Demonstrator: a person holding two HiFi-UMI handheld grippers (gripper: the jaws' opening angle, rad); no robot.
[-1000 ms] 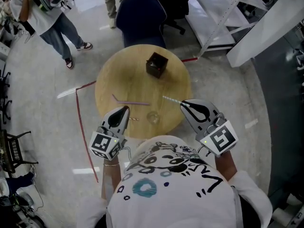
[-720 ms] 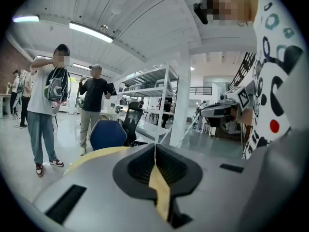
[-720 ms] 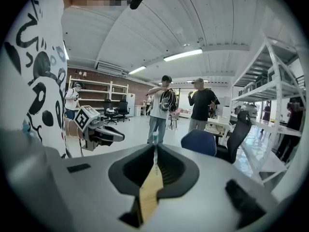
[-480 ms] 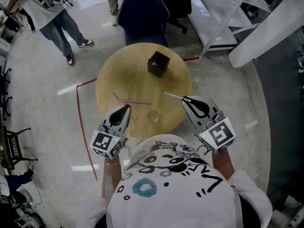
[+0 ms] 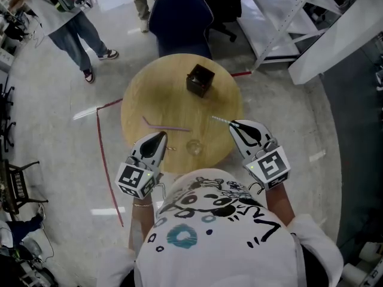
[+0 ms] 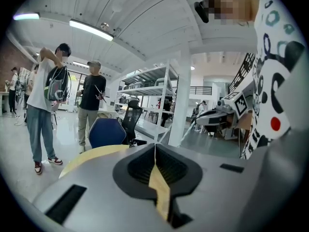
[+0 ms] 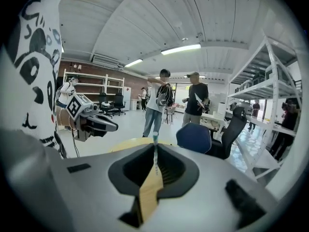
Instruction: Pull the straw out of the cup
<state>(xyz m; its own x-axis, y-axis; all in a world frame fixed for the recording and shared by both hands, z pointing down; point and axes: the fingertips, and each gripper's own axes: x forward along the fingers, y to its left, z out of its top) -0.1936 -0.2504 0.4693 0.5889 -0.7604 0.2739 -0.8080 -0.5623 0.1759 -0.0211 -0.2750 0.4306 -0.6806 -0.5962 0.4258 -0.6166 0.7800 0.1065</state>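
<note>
A clear cup (image 5: 193, 147) stands near the front edge of the round wooden table (image 5: 173, 100), with no straw in it. My right gripper (image 5: 233, 124) hovers at the table's right front and is shut on a pale striped straw (image 5: 220, 121) that sticks out leftward, up and to the right of the cup. In the right gripper view the straw (image 7: 155, 146) runs up between the closed jaws of that gripper (image 7: 155, 154). My left gripper (image 5: 160, 137) is shut and holds nothing, left of the cup. Seen in its own view, the left gripper (image 6: 155, 149) has its jaws pressed together.
A purple straw (image 5: 166, 128) lies flat on the table beyond the left gripper. A black box (image 5: 198, 80) sits at the table's far side. A blue chair (image 5: 178, 17) stands behind the table; people (image 5: 75, 28) stand at the far left, with white shelving (image 5: 281, 17) on the right.
The right gripper has shifted slightly up and away with the striped straw still in its jaws. The left gripper, cup and purple straw have stayed put.
</note>
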